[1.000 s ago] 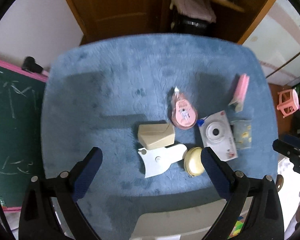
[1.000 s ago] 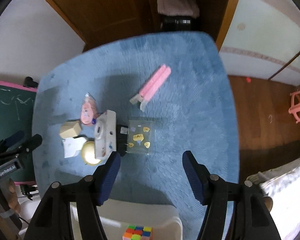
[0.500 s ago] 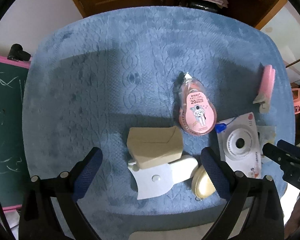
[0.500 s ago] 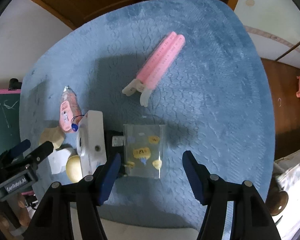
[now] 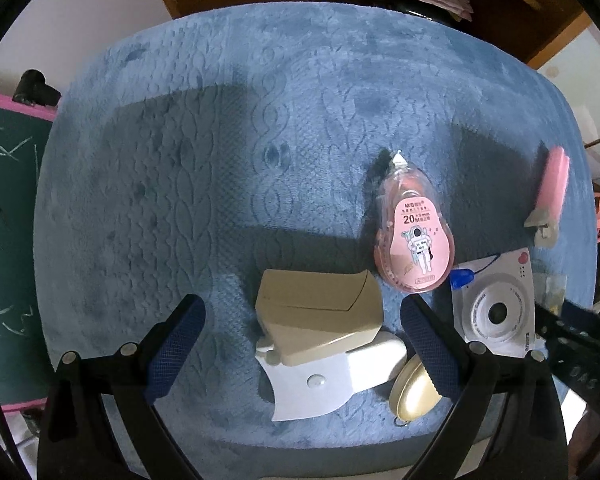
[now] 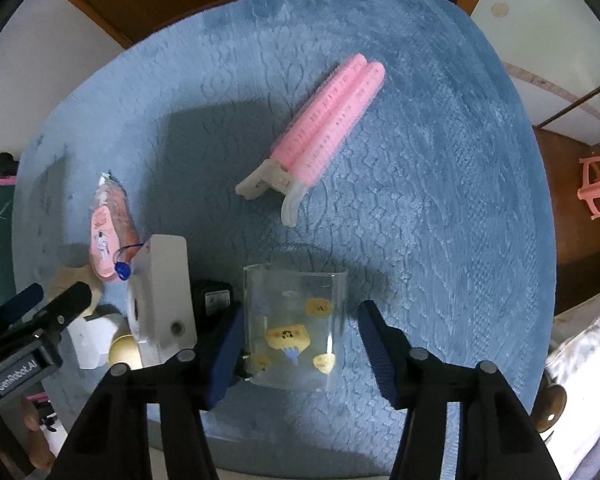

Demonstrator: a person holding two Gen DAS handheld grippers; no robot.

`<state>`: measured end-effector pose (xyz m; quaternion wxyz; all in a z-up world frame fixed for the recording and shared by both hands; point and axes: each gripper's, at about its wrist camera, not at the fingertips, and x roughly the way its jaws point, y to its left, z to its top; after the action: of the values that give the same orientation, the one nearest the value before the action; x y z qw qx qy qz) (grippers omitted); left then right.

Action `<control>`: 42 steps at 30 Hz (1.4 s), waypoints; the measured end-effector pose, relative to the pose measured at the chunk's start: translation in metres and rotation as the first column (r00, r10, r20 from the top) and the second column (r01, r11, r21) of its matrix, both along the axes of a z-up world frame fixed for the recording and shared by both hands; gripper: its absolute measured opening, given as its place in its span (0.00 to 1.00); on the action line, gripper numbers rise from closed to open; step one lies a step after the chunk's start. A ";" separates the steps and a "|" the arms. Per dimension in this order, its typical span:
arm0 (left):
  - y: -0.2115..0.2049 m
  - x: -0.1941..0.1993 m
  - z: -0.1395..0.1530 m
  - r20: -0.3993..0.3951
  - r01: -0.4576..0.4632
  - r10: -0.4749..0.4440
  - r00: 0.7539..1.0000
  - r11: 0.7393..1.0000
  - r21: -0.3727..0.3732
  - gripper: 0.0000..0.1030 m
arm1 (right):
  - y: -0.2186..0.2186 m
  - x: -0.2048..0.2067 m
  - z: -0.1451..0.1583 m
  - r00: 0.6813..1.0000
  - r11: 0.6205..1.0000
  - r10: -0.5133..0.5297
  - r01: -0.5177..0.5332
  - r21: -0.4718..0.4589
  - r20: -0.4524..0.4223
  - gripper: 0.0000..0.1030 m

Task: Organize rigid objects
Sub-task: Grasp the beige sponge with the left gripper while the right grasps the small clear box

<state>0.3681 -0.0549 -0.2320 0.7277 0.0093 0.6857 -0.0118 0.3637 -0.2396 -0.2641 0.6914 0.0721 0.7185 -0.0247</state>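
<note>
Clear sticker case [image 6: 296,330], between open right hand-held gripper [image 6: 300,340]

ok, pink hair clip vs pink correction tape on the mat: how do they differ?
The pink hair clip is long and narrow, a pair of ridged tubes ending in pale prongs; the pink correction tape is short and teardrop-shaped. The clip lies alone on the blue mat; the tape lies close beside the white toy camera. The tape carries a printed label; the clip has none. Both are pink and lie flat.
</note>
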 end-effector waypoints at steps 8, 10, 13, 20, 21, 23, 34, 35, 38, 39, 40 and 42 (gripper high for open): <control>-0.003 0.002 -0.009 -0.015 -0.010 0.010 1.000 1.000 0.006 0.87 | 0.012 0.002 -0.014 1.000 1.000 0.003 -0.003 -0.024 -0.018 0.48; -0.007 0.001 -0.014 -0.026 -0.015 0.015 1.000 1.000 0.004 0.78 | 0.012 0.001 -0.014 1.000 1.000 0.004 -0.004 -0.025 -0.020 0.48; -0.009 -0.001 -0.019 -0.038 -0.010 0.010 0.999 1.000 0.010 0.69 | 0.009 -0.005 -0.012 1.000 1.000 0.001 -0.002 -0.026 -0.026 0.48; -0.020 -0.004 -0.028 -0.031 -0.008 0.009 0.999 1.000 0.023 0.64 | -0.012 -0.008 -0.006 1.000 1.000 -0.010 0.010 -0.009 -0.029 0.48; -0.021 -0.004 -0.029 -0.034 -0.008 0.008 0.999 1.000 0.024 0.64 | -0.015 -0.009 -0.006 1.000 1.000 -0.010 0.010 -0.007 -0.028 0.48; -0.022 -0.003 -0.030 -0.046 -0.006 0.007 0.999 1.000 0.023 0.64 | -0.021 -0.013 -0.001 1.000 1.000 -0.014 0.014 0.001 -0.028 0.48; -0.016 0.021 -0.037 -0.087 -0.026 0.027 0.996 1.000 0.018 0.66 | -0.027 -0.020 0.005 0.999 1.000 -0.015 0.015 0.003 -0.035 0.48; -0.017 0.023 -0.038 -0.092 -0.032 0.034 0.995 0.999 0.017 0.66 | -0.027 -0.021 0.005 0.999 1.000 -0.014 0.014 0.003 -0.035 0.48; -0.018 0.026 -0.042 -0.092 -0.039 0.041 0.995 0.999 0.023 0.68 | -0.028 -0.021 0.006 0.999 1.000 -0.011 0.011 0.002 -0.036 0.48; -0.017 0.028 -0.043 -0.088 -0.039 0.041 0.995 0.999 0.027 0.68 | -0.029 -0.022 0.006 0.999 1.000 -0.012 0.012 0.003 -0.037 0.48; -0.017 0.028 -0.043 -0.086 -0.037 0.040 0.996 0.999 0.030 0.68 | -0.028 -0.022 0.004 0.999 1.000 -0.012 0.013 0.003 -0.036 0.48; -0.017 0.023 -0.041 -0.078 -0.037 0.040 0.996 0.999 0.034 0.68 | -0.029 -0.022 0.004 0.999 1.000 -0.012 0.012 0.004 -0.037 0.48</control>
<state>0.3906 -0.0721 -0.2729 0.6999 0.0075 0.7141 0.0129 0.3414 -0.2686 -0.2600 0.6778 0.0775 0.7306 -0.0288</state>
